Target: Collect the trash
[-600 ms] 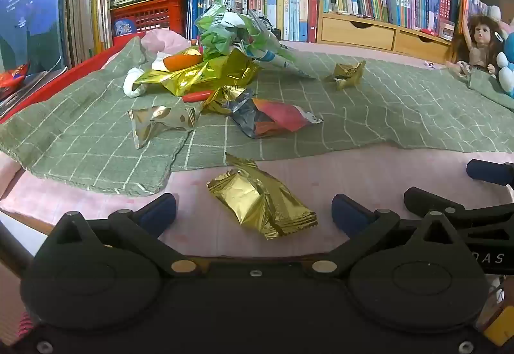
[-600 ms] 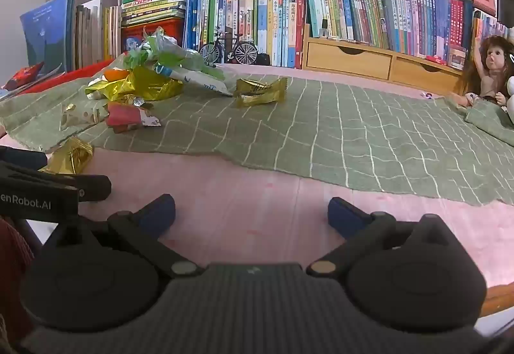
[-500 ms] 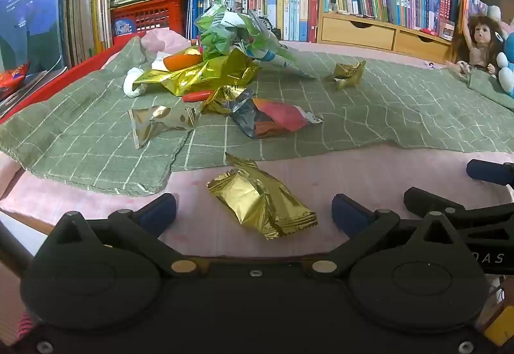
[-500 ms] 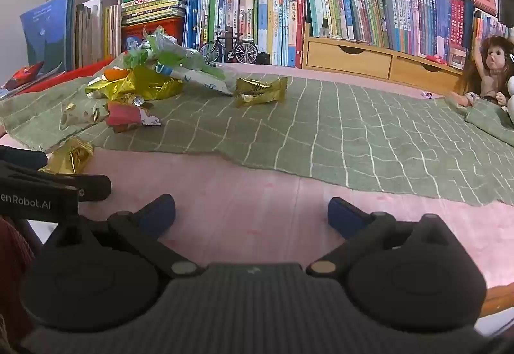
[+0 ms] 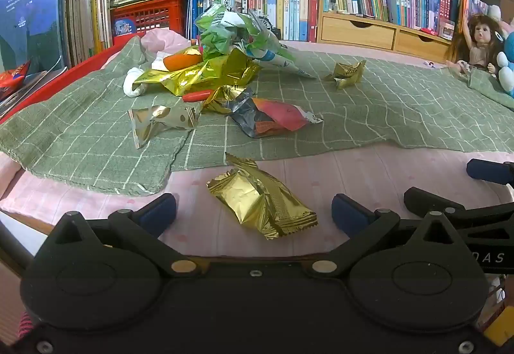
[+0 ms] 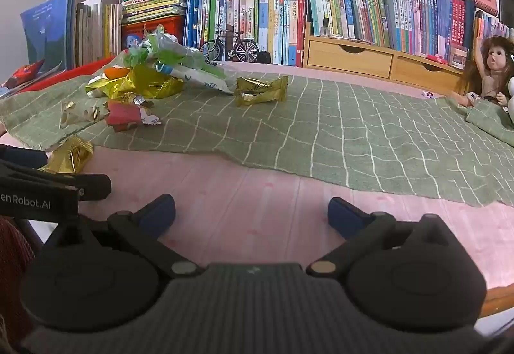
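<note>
We see one gold wrapper between our spread left gripper fingers; right gripper spread, empty. Nothing has moved since.

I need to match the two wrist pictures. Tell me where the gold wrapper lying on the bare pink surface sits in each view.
Left wrist: gold wrapper lies low and central, just ahead of the open left claw.
Right wrist: the same wrapper is at the far left edge, beside the left claw's finger.
Shared landmark: the near edge of the green checked cloth just behind it.

Bright even indoor light, sharp focus, fisheye-bent edges, dark corners
</note>
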